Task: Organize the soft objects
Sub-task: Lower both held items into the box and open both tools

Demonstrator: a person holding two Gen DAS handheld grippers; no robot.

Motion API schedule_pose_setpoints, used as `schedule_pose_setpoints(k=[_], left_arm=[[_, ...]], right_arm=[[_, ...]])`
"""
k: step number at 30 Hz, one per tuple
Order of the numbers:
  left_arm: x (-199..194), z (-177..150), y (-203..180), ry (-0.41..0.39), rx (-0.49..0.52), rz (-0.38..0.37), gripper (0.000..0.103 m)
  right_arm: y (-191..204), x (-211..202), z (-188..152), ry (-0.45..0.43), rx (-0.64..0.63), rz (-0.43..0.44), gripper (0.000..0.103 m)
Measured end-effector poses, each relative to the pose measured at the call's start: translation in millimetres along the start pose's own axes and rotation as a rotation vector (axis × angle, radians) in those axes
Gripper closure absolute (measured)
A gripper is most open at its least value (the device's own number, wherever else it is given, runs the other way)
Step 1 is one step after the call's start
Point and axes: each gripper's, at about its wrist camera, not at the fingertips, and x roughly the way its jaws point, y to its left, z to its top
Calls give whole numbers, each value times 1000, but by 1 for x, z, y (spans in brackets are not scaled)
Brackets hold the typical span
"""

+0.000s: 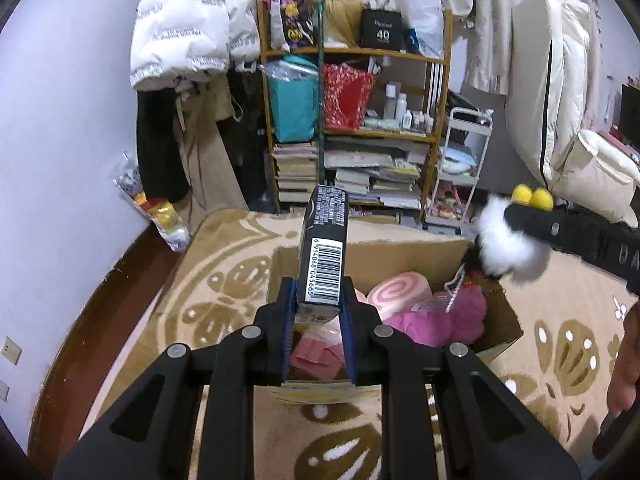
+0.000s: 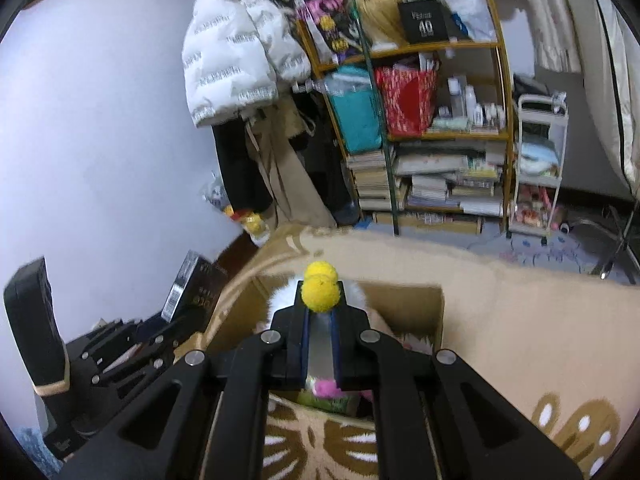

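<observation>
My left gripper [image 1: 320, 314] is shut on a black pack with a barcode [image 1: 323, 256], which stands upright above an open cardboard box [image 1: 400, 254]. Inside the box lie a pink swirl cushion [image 1: 400, 292] and a magenta plush [image 1: 444, 318]. My right gripper [image 2: 320, 314] is shut on a white fluffy toy with two yellow pompoms [image 2: 320, 290], over the same box [image 2: 404, 304]. In the left wrist view the right gripper [image 1: 516, 218] comes in from the right with the fluffy toy [image 1: 502, 246]. The right wrist view shows the left gripper [image 2: 168, 322] and the pack [image 2: 192, 290] at far left.
The box sits on a beige patterned rug [image 1: 224, 268]. Behind it stand a crowded wooden shelf [image 1: 352, 128], a white trolley [image 1: 460, 160], hanging coats [image 1: 180, 40] and a folded white mattress [image 1: 560, 100]. A hand [image 1: 624, 360] shows at the right edge.
</observation>
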Motion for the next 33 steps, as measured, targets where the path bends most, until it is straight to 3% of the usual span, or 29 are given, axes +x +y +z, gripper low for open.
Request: schedule_pose_setpoints(k=[10,20,23,25,29,31,33], left_arm=[[30,-16,-8,76,-1,7,82],[26,-18,3,111,-31,36,77],[21,-16,8,99,-60,36,64],[16,-16,11,83,-72,50,47],[13,-15,12,86,-58,68,45],[12,-16,13,91,-49,69,41],[10,-16,12,88,-31,78,36]], right_arm=[[-8,30,-35,120,18,7,90],[-5,28,-36,135,29,29,89],[-6,30,-34,134,30,21,89],[-6,33,-34,137,23,15,89],[-7,37,-32,144,48,12,88],[-7,36,-31,135,73,28,74],[-4,35,-29,126,69,39,68]])
